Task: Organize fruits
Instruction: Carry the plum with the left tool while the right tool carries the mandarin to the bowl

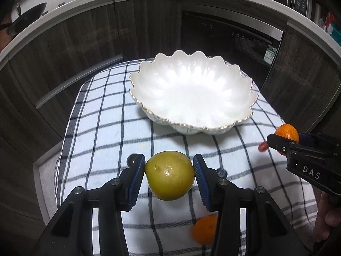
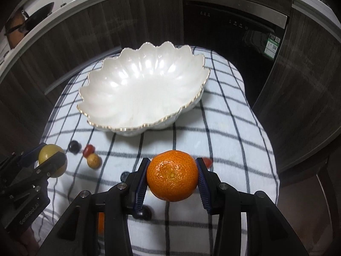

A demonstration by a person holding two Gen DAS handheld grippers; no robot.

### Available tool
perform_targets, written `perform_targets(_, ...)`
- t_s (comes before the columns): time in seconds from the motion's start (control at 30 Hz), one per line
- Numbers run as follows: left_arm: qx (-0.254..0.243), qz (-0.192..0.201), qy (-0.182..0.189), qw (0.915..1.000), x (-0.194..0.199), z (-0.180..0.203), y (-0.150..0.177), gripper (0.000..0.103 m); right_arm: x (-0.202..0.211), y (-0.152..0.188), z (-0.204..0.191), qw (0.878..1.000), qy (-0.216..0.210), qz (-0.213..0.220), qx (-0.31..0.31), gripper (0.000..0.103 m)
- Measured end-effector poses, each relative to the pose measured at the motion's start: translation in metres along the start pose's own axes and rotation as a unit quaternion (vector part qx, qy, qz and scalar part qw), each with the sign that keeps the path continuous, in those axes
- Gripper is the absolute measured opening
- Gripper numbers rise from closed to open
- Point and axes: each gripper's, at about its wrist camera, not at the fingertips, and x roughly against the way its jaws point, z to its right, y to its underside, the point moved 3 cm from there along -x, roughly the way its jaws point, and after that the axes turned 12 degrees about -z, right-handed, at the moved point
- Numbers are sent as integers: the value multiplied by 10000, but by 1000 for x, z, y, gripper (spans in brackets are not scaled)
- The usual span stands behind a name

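Note:
My left gripper (image 1: 169, 168) is shut on a yellow-green round fruit (image 1: 169, 176) and holds it above the checked cloth, short of the white scalloped bowl (image 1: 191, 98). My right gripper (image 2: 172, 170) is shut on an orange mandarin (image 2: 172, 176), also above the cloth in front of the bowl (image 2: 140, 89). The bowl holds nothing. Each gripper shows in the other's view: the right one with its mandarin (image 1: 286, 133) at the right edge, the left one with its fruit (image 2: 52, 161) at the left edge.
On the cloth (image 2: 234, 149) lie a second mandarin (image 1: 204, 230), a small tan fruit (image 2: 93, 160), red pieces (image 2: 88, 149) (image 2: 207, 161) and dark berries (image 2: 74, 146). Dark cabinets and a dishwasher (image 1: 230, 40) stand behind the cloth-covered table.

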Motion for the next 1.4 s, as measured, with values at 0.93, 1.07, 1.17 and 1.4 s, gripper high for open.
perform_targets(0.93, -120, 252, 21, 9996, 9, -9, -78, 45, 26, -71, 5, 9984, 92, 559, 84, 44)
perform_targets(1.07, -122, 294, -20, 9995, 6, -11, -89, 44, 25, -81, 7, 9982, 105, 581, 49, 44)
perform_targets(1.17, -80, 264, -20, 9996, -1, -13, -97, 44, 21, -90, 8, 9981, 166, 585, 35, 44)
perform_targets(1.4, 17, 144, -127, 9998, -22, -17, -105, 44, 7, -103, 10, 9983, 227, 532, -47, 44)
